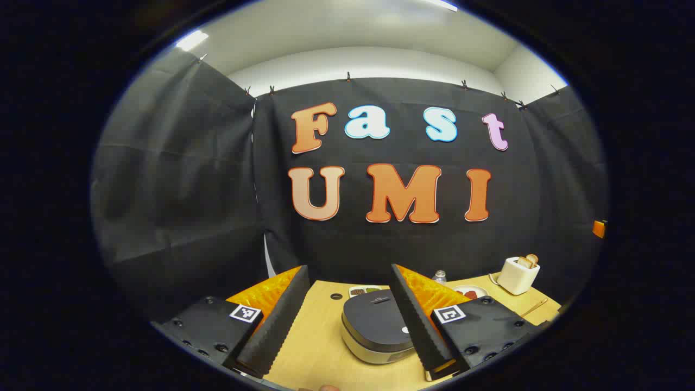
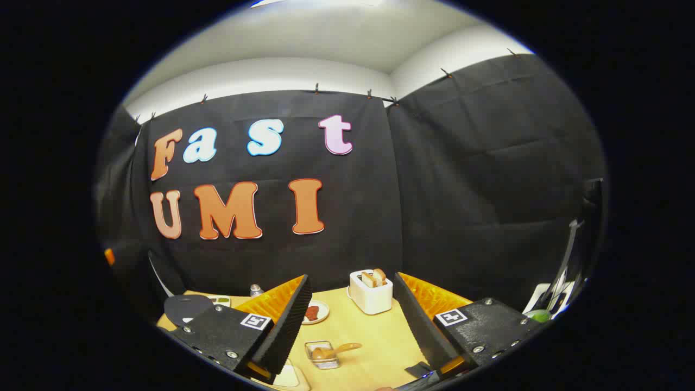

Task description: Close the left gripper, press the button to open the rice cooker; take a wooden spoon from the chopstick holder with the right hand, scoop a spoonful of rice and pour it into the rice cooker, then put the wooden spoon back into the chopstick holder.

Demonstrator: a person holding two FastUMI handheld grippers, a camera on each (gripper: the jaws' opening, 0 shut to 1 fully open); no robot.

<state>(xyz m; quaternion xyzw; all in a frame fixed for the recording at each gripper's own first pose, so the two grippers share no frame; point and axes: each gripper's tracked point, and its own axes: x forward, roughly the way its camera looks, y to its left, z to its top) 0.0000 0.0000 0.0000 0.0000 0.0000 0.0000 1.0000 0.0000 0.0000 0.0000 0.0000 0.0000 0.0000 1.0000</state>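
Observation:
In the left gripper view my left gripper (image 1: 348, 269) is open, with nothing between its fingers. Beyond them on the wooden table (image 1: 315, 347) sits the rice cooker (image 1: 374, 331), dark grey lid down on a cream body. My right gripper (image 2: 352, 277) is also open and holds nothing. Between its fingers, lower down, stands a small wire chopstick holder (image 2: 324, 354) with the wooden spoon (image 2: 339, 348) in it, handle pointing right. The rice cooker's lid (image 2: 187, 307) shows at the left of the right gripper view. A white rim (image 2: 288, 377), partly hidden, peeks out by the left finger.
A white toaster (image 1: 518, 274) (image 2: 371, 290) with bread slices stands at the back of the table. Near it are a small plate (image 2: 315, 312) with something red, a shaker (image 1: 440, 277) and a flat dish (image 1: 365, 290). Black cloth walls close in the table.

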